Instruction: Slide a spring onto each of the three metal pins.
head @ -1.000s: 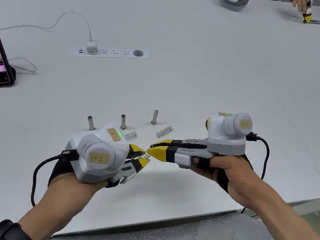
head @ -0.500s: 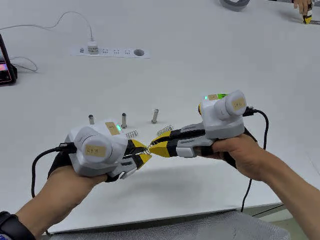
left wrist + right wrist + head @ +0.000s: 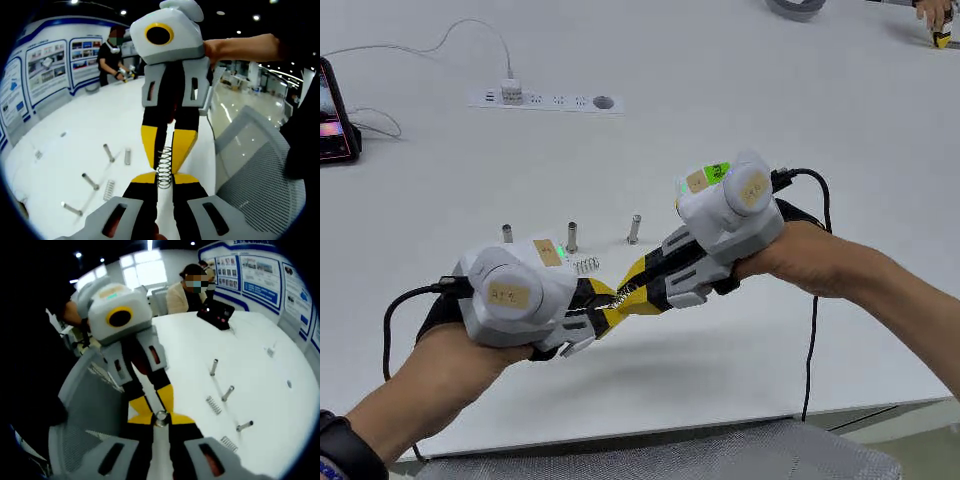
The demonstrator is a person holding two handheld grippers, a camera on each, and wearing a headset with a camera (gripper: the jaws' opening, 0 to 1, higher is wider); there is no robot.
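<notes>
Three short metal pins stand upright in a row on the white table: left pin point(image 3: 507, 233), middle pin point(image 3: 572, 236), right pin point(image 3: 635, 229). A loose spring point(image 3: 586, 265) lies just in front of the middle pin. My left gripper point(image 3: 608, 308) and right gripper point(image 3: 625, 290) meet tip to tip above the table's near part, with a small spring point(image 3: 617, 296) held between them. In the left gripper view the spring point(image 3: 164, 167) runs from my left gripper point(image 3: 163, 181) up into the right one's yellow fingers point(image 3: 150, 142). My right gripper point(image 3: 160, 419) sees the spring point(image 3: 160, 415) end-on.
A white power strip point(image 3: 545, 101) with a plugged cable lies at the back left, and a dark device point(image 3: 332, 110) sits at the left edge. A second loose spring point(image 3: 229, 442) lies by the pins. Black cables trail from both grippers. The table's front edge point(image 3: 620, 435) is close.
My right gripper has risen, swung left and tilted steeply down, and its tips have closed in on the spring that my left gripper holds. The left gripper has barely moved.
</notes>
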